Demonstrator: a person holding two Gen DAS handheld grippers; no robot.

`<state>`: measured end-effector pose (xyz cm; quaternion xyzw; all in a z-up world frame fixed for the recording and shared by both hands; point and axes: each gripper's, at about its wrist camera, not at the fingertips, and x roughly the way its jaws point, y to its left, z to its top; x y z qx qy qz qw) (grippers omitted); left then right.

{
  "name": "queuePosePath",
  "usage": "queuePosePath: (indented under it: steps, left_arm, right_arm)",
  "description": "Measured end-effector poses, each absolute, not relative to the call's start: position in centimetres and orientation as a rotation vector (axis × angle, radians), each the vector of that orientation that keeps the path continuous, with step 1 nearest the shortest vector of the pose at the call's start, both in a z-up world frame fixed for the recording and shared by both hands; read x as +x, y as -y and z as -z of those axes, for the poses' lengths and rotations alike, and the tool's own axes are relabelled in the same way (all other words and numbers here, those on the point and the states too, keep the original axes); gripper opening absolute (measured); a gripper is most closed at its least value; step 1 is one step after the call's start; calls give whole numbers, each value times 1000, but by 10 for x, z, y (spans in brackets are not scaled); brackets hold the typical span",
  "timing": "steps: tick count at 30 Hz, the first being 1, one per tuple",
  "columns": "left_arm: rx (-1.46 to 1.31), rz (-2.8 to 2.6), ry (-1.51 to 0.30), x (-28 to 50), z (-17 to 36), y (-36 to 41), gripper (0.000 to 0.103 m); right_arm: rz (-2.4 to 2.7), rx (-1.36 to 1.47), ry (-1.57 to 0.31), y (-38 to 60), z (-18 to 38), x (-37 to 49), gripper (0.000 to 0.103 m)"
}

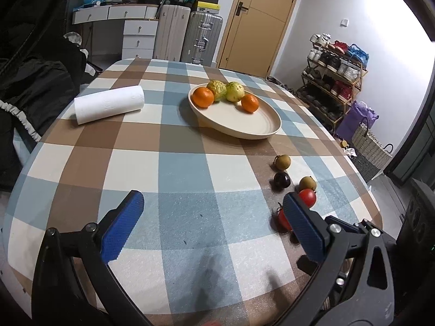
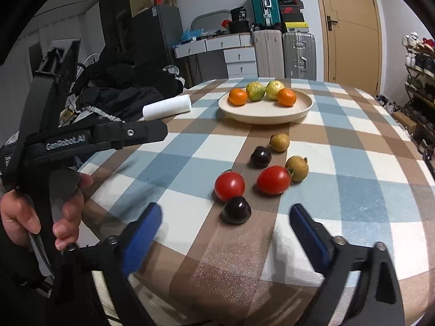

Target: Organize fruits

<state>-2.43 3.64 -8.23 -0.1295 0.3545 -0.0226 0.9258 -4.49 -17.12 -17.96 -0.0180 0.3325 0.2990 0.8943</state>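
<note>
A cream plate [image 2: 272,119] at the far side of the checked table holds two oranges [image 2: 238,96] and two yellow-green fruits [image 2: 255,91]. Closer lie loose fruits: two red tomatoes [image 2: 229,185], two brownish round fruits [image 2: 279,142] and two dark plums [image 2: 260,157]. My right gripper [image 2: 225,207] is open just above the cloth, and the nearest dark plum [image 2: 236,210] sits between its blue fingertips, untouched. My left gripper [image 1: 213,195] is open over bare cloth with nothing between its fingers. Its right finger [image 1: 301,225] partly hides one tomato [image 1: 282,218].
A paper towel roll [image 1: 108,104] lies on the table left of the plate. A hand [image 2: 68,206] grips the left tool's handle at the left edge of the right wrist view. Dark clothing is piled past the table's left side, and a shoe rack [image 1: 334,81] stands to the right.
</note>
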Motion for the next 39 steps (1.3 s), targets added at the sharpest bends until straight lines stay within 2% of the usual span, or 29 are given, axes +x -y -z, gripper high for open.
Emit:
queuePosePath:
  steps: [4, 6, 10, 11, 18, 30, 39]
  left_arm:
    - [-254, 51, -718, -26, 79, -35, 102]
    - [-249, 50, -718, -25, 78, -33, 102]
    - [-259, 54, -733, -24, 77, -33, 102]
    - [-259, 54, -732, -24, 76, -33, 102]
    - [-229, 17, -712, -22, 67, -34, 102]
    - [-168, 39, -725, -9, 57, -17, 102]
    - [-119, 205, -846, 34, 72, 12, 102]
  right_arm:
    - [-597, -71, -703, 165, 187, -41, 76]
    - [-588, -83, -706, 163, 188, -41, 59]
    - [-560, -98, -739, 163, 194, -38, 46]
    - [-557, -93, -747, 164, 195, -37, 39]
    - [-585, 7, -758, 176, 195, -31, 25]
    - [-653, 58, -688, 184, 186, -40, 24]
    - [-652, 221, -648, 217, 178, -31, 24]
